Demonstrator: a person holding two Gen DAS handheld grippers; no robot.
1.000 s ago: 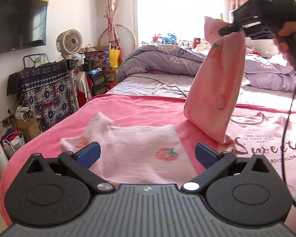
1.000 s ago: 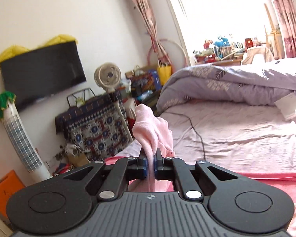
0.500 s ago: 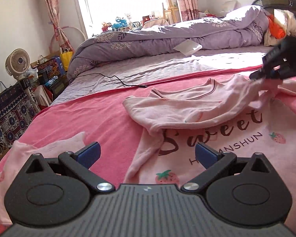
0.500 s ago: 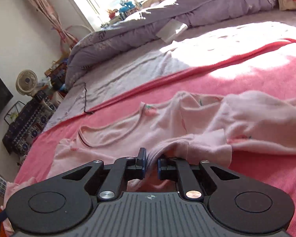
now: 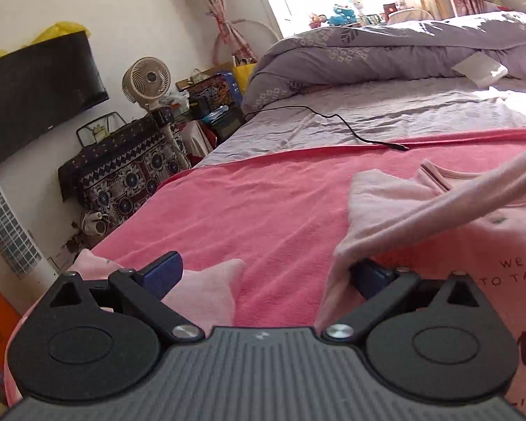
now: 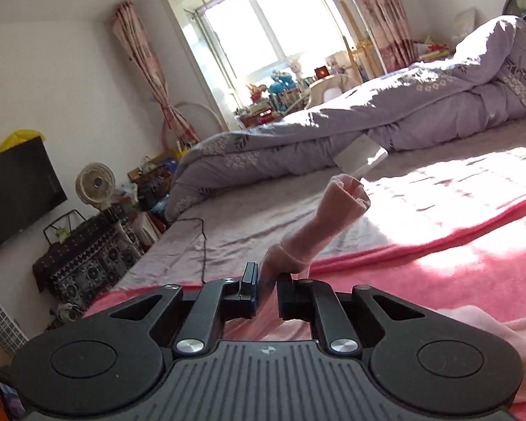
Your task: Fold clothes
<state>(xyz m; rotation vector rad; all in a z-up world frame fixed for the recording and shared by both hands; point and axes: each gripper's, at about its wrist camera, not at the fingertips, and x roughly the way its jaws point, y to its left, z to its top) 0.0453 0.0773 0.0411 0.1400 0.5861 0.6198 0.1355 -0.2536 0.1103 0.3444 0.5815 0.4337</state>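
A bedroom with pale walls and a bright window (image 6: 263, 24) hung with floral curtains (image 6: 150, 77) holds a wide bed (image 5: 385, 112) under a creased grey-lilac sheet. A bulky lilac duvet (image 6: 385, 119) with small printed flowers lies bunched along its far side. A fuzzy pink blanket (image 5: 263, 217) covers the near part of the bed. A flat black television (image 5: 35, 84) hangs on the wall, above a cabinet draped in a dark patterned cloth (image 5: 122, 168); a round cream fan (image 5: 145, 80) stands beside it. The soft pale-pink sweatshirt (image 5: 473, 245), lettered in dark red, lies on the blanket, one sleeve (image 5: 456, 207) stretched taut across it. A thin black cable (image 5: 350, 129) snakes over the sheet.

The left gripper (image 5: 263, 277) is spread wide, its right finger tucked under a fold of the sweatshirt. The right gripper (image 6: 267, 294) pinches the sleeve's cuff end (image 6: 333, 217), which sticks up limp beyond the fingers.
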